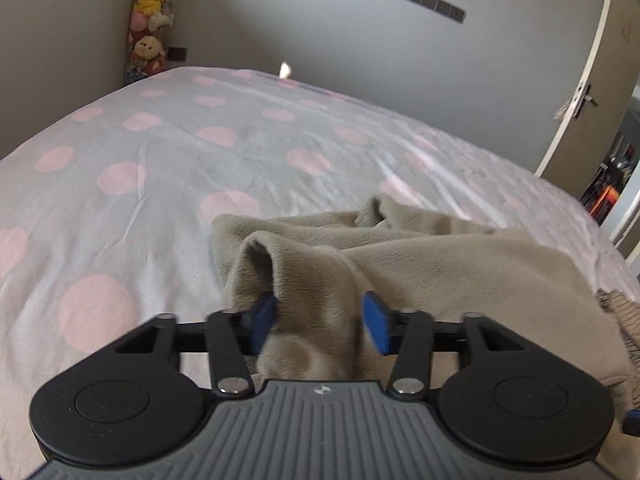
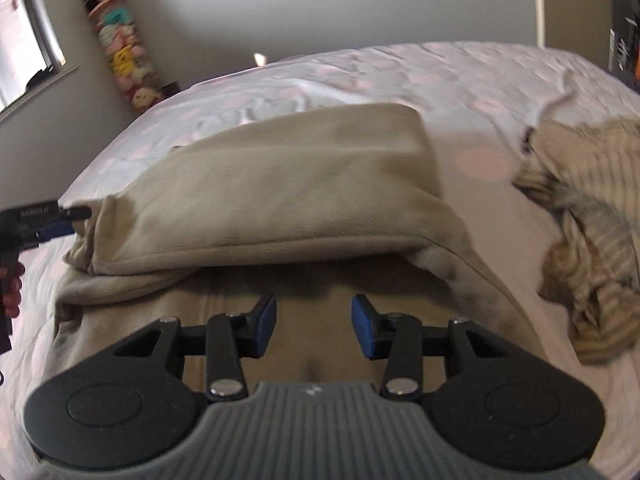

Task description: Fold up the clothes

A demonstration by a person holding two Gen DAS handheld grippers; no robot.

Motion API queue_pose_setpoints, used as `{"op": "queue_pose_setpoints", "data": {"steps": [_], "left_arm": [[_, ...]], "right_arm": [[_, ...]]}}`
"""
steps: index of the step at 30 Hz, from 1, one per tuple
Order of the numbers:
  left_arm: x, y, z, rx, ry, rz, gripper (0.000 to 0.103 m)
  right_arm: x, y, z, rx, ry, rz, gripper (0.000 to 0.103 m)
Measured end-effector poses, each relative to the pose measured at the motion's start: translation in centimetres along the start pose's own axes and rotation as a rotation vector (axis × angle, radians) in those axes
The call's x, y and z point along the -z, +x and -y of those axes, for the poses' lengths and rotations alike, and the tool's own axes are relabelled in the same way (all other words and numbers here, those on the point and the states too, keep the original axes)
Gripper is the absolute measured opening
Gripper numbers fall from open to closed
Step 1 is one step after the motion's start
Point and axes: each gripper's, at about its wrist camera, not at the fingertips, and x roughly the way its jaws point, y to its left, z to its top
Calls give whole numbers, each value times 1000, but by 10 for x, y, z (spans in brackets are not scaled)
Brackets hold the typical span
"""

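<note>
A beige fleece garment [image 1: 400, 248] lies bunched on the bed. My left gripper [image 1: 320, 322] is shut on a thick fold of it, and the cloth fills the gap between the blue pads [image 1: 262, 322]. In the right wrist view the same garment [image 2: 280, 184] is folded over itself, with its upper layer lying across the lower one. At the left edge of that view, the left gripper [image 2: 76, 220] pinches the garment's corner. My right gripper [image 2: 314, 324] hovers open over the lower layer, with nothing between its fingers.
The bed [image 1: 120, 160] has a grey sheet with pink dots. A crumpled striped garment [image 2: 592, 240] lies to the right of the beige one. A column of plush toys [image 1: 150, 20] stands in the far corner. A door [image 1: 580, 80] is at the right.
</note>
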Motion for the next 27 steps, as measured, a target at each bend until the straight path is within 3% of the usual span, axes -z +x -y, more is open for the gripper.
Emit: {"op": "queue_pose_setpoints", "data": {"steps": [1, 2, 8, 12, 14, 20, 23, 27], "left_arm": [[1, 1, -1, -2, 1, -7, 15], [2, 0, -2, -3, 7, -14, 2], [-8, -30, -4, -77, 120, -31, 1], [-7, -23, -14, -124, 140, -103, 1], [1, -9, -15, -151, 148, -137, 1], [16, 23, -6, -219, 208, -187, 1], [15, 29, -7, -222, 208, -212, 1], [19, 32, -12, -211, 187, -212, 2]], "right_arm": [[2, -2, 6, 6, 8, 2, 46], [4, -3, 11, 11, 16, 4, 46], [-4, -14, 36, 82, 18, 112, 46], [-25, -8, 51, 90, 92, 160, 44], [-39, 4, 49, 99, 118, 153, 30], [-55, 58, 26, 46, 39, 106, 26], [-48, 91, 38, 73, 48, 29, 12], [-36, 114, 48, 76, 18, -10, 5]]}}
